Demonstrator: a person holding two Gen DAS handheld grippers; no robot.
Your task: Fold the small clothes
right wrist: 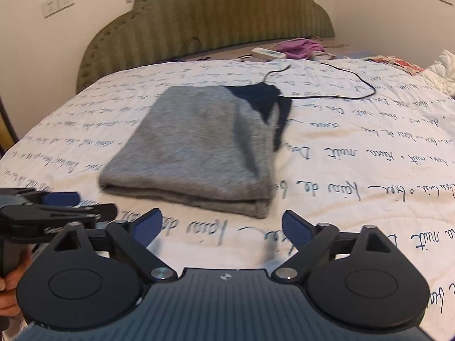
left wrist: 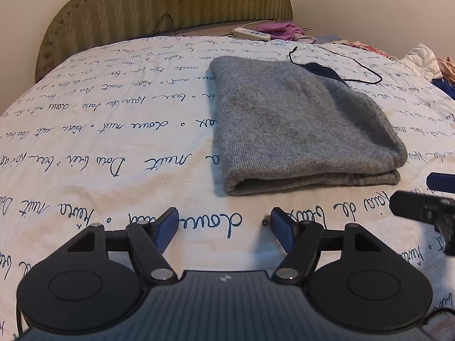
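Observation:
A grey knit garment lies folded into a thick rectangle on the bed, with a dark navy part showing at its far end. It also shows in the right wrist view. My left gripper is open and empty, hovering over the sheet just in front of the garment's near fold. My right gripper is open and empty, also just short of the near fold. The right gripper's fingers show at the right edge of the left wrist view, and the left gripper shows at the left of the right wrist view.
The bed has a white sheet printed with dark handwriting. A black cable loops beyond the garment. A white power strip and purple cloth lie near the green headboard. More clothes are piled at the right.

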